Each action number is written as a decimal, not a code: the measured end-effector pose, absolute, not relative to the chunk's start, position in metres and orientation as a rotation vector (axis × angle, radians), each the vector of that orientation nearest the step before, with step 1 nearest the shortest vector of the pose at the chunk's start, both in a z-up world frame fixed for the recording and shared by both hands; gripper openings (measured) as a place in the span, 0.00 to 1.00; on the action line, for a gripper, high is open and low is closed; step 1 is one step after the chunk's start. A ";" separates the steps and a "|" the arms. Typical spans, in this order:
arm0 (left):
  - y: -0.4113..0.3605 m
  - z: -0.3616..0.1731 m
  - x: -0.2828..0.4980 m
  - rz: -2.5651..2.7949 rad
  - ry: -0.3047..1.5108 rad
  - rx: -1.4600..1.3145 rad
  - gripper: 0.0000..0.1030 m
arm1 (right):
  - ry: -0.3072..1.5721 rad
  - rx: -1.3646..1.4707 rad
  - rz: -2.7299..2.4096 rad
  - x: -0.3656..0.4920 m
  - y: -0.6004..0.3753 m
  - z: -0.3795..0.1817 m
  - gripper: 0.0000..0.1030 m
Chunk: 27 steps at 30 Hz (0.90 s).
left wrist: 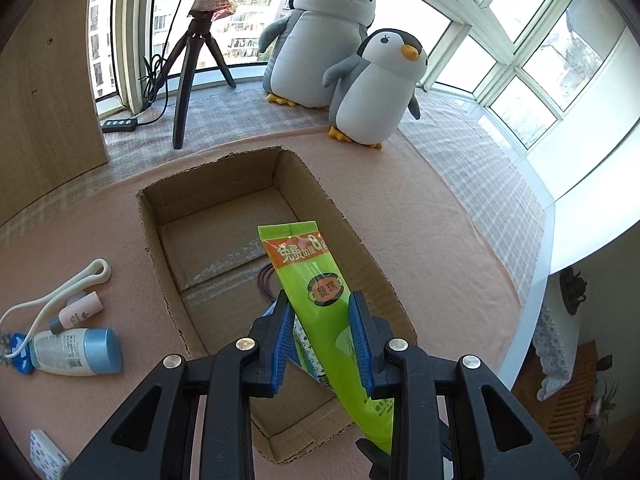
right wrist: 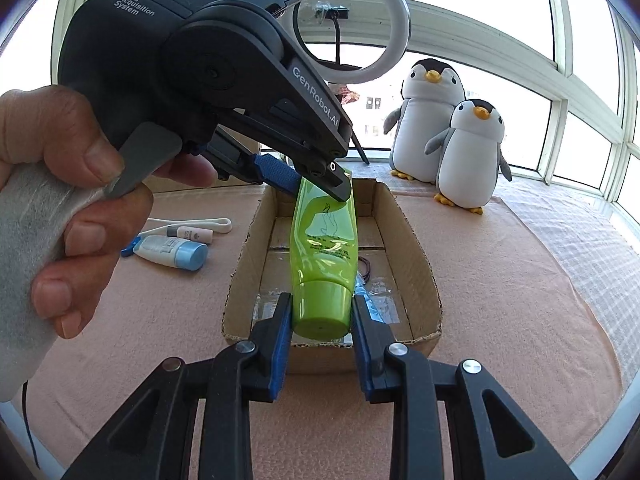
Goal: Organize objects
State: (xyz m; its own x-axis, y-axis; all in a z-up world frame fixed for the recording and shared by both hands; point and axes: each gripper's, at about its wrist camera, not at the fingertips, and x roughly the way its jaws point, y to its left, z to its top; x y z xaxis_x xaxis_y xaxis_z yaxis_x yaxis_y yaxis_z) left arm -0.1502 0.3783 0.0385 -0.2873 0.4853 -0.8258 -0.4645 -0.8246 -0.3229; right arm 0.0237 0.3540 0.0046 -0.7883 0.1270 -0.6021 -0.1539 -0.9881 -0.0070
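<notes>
**Gripping one green tube from both ends above the box**

The left tool (left wrist: 320, 340) pinches the green tube (left wrist: 320, 292) across its flat printed body, both blue pads pressed to the plastic. The right tool (right wrist: 319, 344) has its jaws narrowed onto the round cap end of the same tube (right wrist: 324, 248), pads touching the cap on either side. The tube hangs tilted between the two tools, over the open cardboard box (left wrist: 160, 240).

From the right wrist, the black body of the left tool (right wrist: 320, 178) and the person's left hand (right wrist: 68, 216) fill the upper left of the frame and hide much of the counter behind them; its fingers meet the tube near the far, crimped end. The left wrist view shows nothing of the hand.

Inside the box, a thin purple loop (left wrist: 266, 284) lies on the floor beside the tube, with a blue-edged packet partly hidden under the tool. Left of the box on the pink cloth of the counter (left wrist: 420, 208) lie a white bottle with a blue cap (left wrist: 76, 352), a small pink tube (left wrist: 80, 312) and a cream looped strap (left wrist: 80, 280), close together. A small patterned packet (left wrist: 48, 454) at the lower left edge appears only from the left wrist.

Beyond the box, two plush penguins (left wrist: 352, 60) sit by the window, next to a tripod (left wrist: 196, 64) carrying a ring light (right wrist: 352, 20), which the right wrist view shows whole.
</notes>
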 end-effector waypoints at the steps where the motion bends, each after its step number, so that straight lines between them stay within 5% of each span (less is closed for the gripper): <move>1: 0.379 0.037 -0.152 2.131 -0.026 -1.383 0.30 | 0.063 -0.951 2.836 0.023 0.355 0.005 0.24; 4: 0.381 0.033 -0.154 2.125 -0.022 -1.396 0.40 | 0.061 -0.944 2.833 0.018 0.359 0.004 0.24; 5: 0.382 0.030 -0.155 2.137 -0.008 -1.400 0.71 | 0.046 -0.938 2.821 0.016 0.360 0.004 0.24; 6: 0.383 0.025 -0.156 2.152 0.014 -1.408 0.91 | 0.014 -0.947 2.781 0.010 0.361 0.001 0.25; 7: 0.380 0.020 -0.157 2.170 0.018 -1.419 0.97 | -0.019 -1.000 2.734 0.002 0.363 -0.006 0.30; 27: 0.208 0.041 -0.123 2.432 -0.137 -1.461 0.99 | -0.033 -1.056 2.830 0.012 0.327 -0.001 0.44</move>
